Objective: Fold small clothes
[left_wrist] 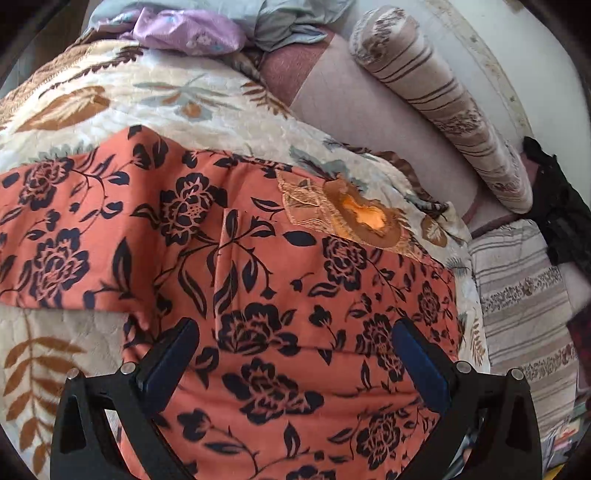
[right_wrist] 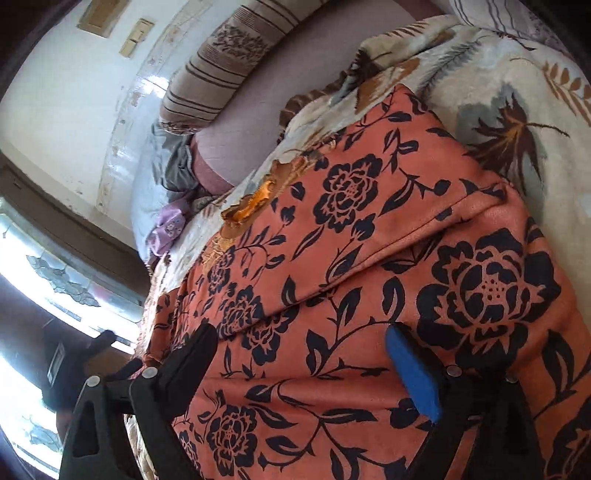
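Left gripper (left_wrist: 295, 341): jaws spread wide, nothing between the blue pads; they hang just above the orange garment (left_wrist: 240, 258), and whether the tips touch the cloth cannot be told. Right gripper (right_wrist: 301, 349): jaws likewise spread wide, no cloth pinched; one blue pad shows on the right finger, the left finger shows only black; the tips sit over the same garment (right_wrist: 369, 258).

Garment: orange-red fabric printed with dark navy roses and leaves; it lies spread on the bed, over a cream blanket (left_wrist: 110, 107) with brown and grey leaf pattern; a fold line or seam runs across it in the right wrist view, with one layer lapped over another; an embroidered brown-and-orange neckline patch (left_wrist: 354, 214) sits at its far edge.

Beyond the blanket: a mauve bedsheet (left_wrist: 369, 122); a striped beige bolster (left_wrist: 443, 107) lying along the wall side; a lilac cloth (left_wrist: 184, 33) and a grey-blue cloth (left_wrist: 291, 26) heaped at the far end of the bed. A striped rug or cover (left_wrist: 524, 295) lies at the right edge of the left wrist view; a bright window (right_wrist: 55, 266) shows in the right wrist view.
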Demonstrator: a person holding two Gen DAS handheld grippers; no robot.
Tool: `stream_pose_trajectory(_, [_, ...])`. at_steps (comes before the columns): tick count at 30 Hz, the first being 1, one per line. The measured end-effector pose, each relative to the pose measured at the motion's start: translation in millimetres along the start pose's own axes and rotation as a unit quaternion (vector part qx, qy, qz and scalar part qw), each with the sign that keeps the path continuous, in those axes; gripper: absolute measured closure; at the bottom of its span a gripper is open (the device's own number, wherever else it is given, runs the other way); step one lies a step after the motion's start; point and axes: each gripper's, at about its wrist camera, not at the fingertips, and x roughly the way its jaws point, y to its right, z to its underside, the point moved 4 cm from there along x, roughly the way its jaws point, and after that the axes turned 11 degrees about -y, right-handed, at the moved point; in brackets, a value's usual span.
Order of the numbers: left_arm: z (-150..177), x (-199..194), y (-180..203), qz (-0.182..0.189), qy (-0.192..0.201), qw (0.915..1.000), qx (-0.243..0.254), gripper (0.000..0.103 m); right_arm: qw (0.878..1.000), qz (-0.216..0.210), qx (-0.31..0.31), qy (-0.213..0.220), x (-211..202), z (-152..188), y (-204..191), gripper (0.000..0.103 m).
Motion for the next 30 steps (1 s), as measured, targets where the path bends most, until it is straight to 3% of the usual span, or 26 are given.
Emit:
stream_pose_trajectory(2, [-12.3,22.4,-11.2,-0.012,-0.026,0.9993,-0.026,0.008,1.000,0.010,-0.018,0.000,1.2,2.6,-3.5,0.009])
stream_pose_trajectory(4, [-15.5,40.3,-23.4,-0.024,-0.055,0.9968,-0.052,0.032,1.000,0.004,-0.017,0.004,-0.2,2.8,-2.2,0.009])
stream_pose_trajectory(5, [-16.5,41.8,-25.4,-0.031,-0.056,0.9963,-0.057,0.035,1.000,-0.004,-0.014,0.007,-1.2,2.5,-0.7,0.009])
stream_pose_trajectory(6, [-17.2,40.1,-24.6,-0.039,-0.053,0.9965,-0.053,0.046,1.000,-0.011,-0.012,0.009,-1.0,2.6,0.9,0.009])
stream_pose_trajectory(7, [-18.1,39.2,-22.7,-0.048,-0.056,0.9963,-0.044,0.074,1.000,-0.017,-0.012,0.012,-1.1,3.1,1.7,0.009])
stream_pose_trajectory(8, [-19.4,38.8,-21.7,-0.075,-0.062,0.9945,-0.037,0.094,1.000,-0.020,-0.014,0.013,-1.2,3.8,2.1,0.009])
stream_pose_trajectory(9, [-22.4,36.0,-22.4,-0.096,-0.058,0.9930,-0.035,0.098,1.000,-0.021,-0.015,0.014,-1.3,4.3,2.4,0.009])
stream_pose_trajectory(12, [-29.4,4.9,4.6,-0.122,0.011,0.9920,0.027,0.098,0.999,-0.025,-0.014,0.014,-1.8,5.5,2.8,0.009])
stream_pose_trajectory(14, [-26.3,-17.9,29.8,-0.135,0.069,0.9848,0.085,0.098,0.999,-0.030,-0.012,0.012,-2.4,5.6,3.3,0.009])
stream_pose_trajectory(15, [-23.1,-17.3,31.1,-0.143,0.073,0.9831,0.088,0.098,1.000,-0.029,-0.011,0.007,-2.2,5.1,2.3,0.009])
stream_pose_trajectory(18, [-11.8,29.8,-1.6,-0.191,-0.009,0.9801,0.055,0.098,0.999,-0.033,0.012,-0.030,-5.1,-3.7,-0.7,0.009])
stream_pose_trajectory(19, [-5.6,43.4,-15.9,-0.191,-0.033,0.9802,0.041,0.096,0.998,-0.048,0.026,-0.031,-12.6,-10.2,-1.3,0.009])
stream_pose_trajectory(20, [-2.8,38.3,-18.6,-0.184,-0.010,0.9816,0.048,0.095,0.997,-0.060,0.032,-0.019,-25.1,-19.6,-2.4,0.009])
stream_pose_trajectory(23, [2.5,32.5,-12.8,-0.196,-0.004,0.9783,0.067,0.094,0.996,-0.066,0.031,0.045,-68.3,-59.7,2.3,0.008])
stream_pose_trajectory(25, [1.6,34.2,-13.0,-0.192,-0.005,0.9794,0.062,0.094,0.996,-0.028,0.047,0.069,-78.2,-93.6,22.2,0.000])
stream_pose_trajectory(27, [0.6,37.2,-13.0,-0.187,-0.003,0.9807,0.057,0.094,0.996,0.002,0.067,0.055,-65.2,-127.4,50.5,0.000])
stream_pose_trajectory(30, [-1.3,39.7,-16.4,-0.186,0.002,0.9807,0.058,0.094,0.995,0.026,0.098,-0.014,-24.3,-160.5,89.5,0.002])
